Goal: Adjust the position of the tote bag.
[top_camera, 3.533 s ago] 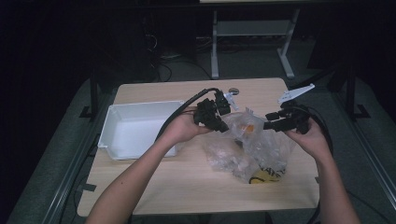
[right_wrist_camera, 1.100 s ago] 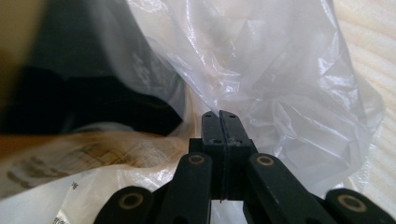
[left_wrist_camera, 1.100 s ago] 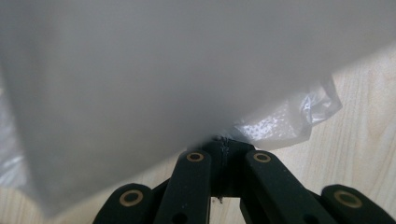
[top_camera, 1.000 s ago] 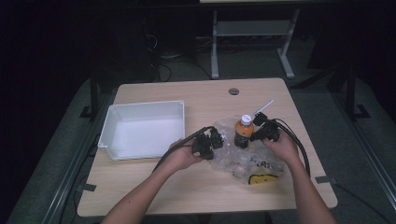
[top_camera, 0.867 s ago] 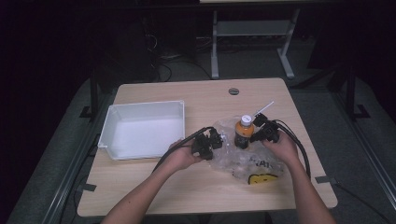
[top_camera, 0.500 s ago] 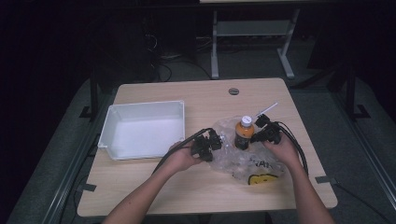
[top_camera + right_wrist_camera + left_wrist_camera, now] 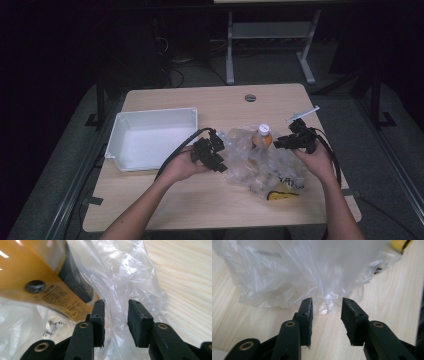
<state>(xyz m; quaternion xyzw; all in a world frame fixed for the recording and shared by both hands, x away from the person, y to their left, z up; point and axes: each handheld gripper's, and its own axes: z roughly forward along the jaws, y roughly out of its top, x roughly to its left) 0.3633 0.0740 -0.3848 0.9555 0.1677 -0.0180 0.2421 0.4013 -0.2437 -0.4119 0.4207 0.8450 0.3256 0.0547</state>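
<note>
Bottle [image 7: 262,137] may topple if you tug the bag [image 7: 260,162]; both hand-held grippers, left [image 7: 325,308] and right [image 7: 116,310], gape with film between their jaws.

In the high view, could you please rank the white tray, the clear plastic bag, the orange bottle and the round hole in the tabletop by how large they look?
1. white tray
2. clear plastic bag, not far behind the tray
3. orange bottle, as far as it shows above the bag
4. round hole, smallest
</note>
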